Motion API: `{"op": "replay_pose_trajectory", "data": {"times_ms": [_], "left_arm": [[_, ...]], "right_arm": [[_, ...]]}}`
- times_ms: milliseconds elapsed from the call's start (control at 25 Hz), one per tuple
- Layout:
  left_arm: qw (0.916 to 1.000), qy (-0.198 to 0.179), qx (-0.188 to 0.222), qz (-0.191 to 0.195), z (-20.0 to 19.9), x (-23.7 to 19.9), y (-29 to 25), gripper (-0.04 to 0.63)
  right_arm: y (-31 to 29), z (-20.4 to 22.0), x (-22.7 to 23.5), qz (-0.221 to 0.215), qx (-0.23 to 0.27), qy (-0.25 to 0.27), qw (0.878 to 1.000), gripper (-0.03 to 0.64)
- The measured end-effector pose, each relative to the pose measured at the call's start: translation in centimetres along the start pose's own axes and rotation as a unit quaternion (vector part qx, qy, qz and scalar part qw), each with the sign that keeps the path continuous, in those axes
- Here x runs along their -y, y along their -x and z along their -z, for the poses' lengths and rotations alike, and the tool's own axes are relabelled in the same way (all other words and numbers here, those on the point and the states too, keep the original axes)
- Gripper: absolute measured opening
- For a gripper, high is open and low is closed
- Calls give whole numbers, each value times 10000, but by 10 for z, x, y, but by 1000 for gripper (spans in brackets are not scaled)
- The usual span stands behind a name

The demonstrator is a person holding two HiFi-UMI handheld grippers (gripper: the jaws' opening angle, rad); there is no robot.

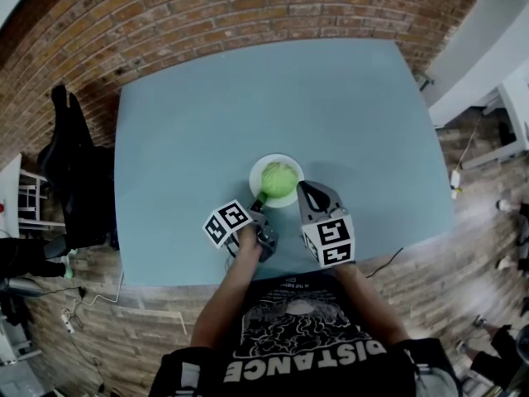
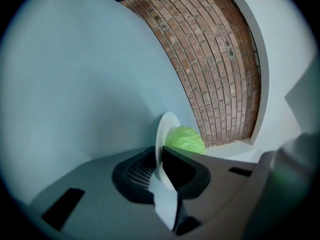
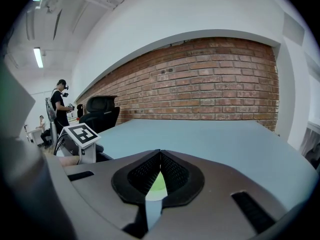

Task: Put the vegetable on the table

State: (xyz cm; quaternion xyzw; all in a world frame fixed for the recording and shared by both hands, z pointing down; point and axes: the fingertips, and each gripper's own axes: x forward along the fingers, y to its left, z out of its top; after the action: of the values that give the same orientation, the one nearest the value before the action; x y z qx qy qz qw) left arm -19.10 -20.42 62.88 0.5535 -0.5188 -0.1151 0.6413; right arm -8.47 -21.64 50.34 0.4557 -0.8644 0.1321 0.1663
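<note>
Inspector: Vegetable position?

Clerk: Logged as cabbage: round, pale green, crinkled on top. Seated on small round white plate, glossy and thin-rimmed. Plate set on matte blue-grey table, near front edge. Not yet on bare tabletop.

Inspector: Left gripper?

Clerk: Clamped on near rim of plate, with ribbed black pads either side of the white edge. Confirmed only from left gripper view: plate seen edge-on between jaws, cabbage bulging behind rim. From head view, only grey fingers reaching the rim.

Inspector: Right gripper?

Clerk: Pressed together at tips, nothing pinched. Positioned at plate's right edge; contact not determinable. From right gripper view, sliver of green and white glimpsed below the joined pads.

Inspector: Anything exclusive to one view?

Clerk: Right gripper view alone: marker cube of left gripper, black office chair, red brick wall, person standing far left. Head view alone: full outline of table, plus plate's circular shape.
</note>
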Motion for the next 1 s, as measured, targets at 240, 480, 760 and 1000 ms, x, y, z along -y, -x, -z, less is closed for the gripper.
{"op": "replay_pose_trajectory", "data": {"times_ms": [240, 480, 760, 1000], "left_arm": [[9993, -248, -88, -271, -2, -2, 0, 35], [9947, -724, -58, -734, -7, -2, 0, 44], [9901, -991, -157, -983, -9, -3, 1, 44], [9839, -1320, -251, -1174, -9, -2, 0, 48]], "right_arm": [[1, 0, -1, -12, -8, -10, 10000, 8], [3, 5, 1, -9, -62, 7, 10000, 8], [4, 4, 0, 31, -49, -17, 10000, 9], [2, 7, 0, 64, -62, 35, 10000, 9]]}}
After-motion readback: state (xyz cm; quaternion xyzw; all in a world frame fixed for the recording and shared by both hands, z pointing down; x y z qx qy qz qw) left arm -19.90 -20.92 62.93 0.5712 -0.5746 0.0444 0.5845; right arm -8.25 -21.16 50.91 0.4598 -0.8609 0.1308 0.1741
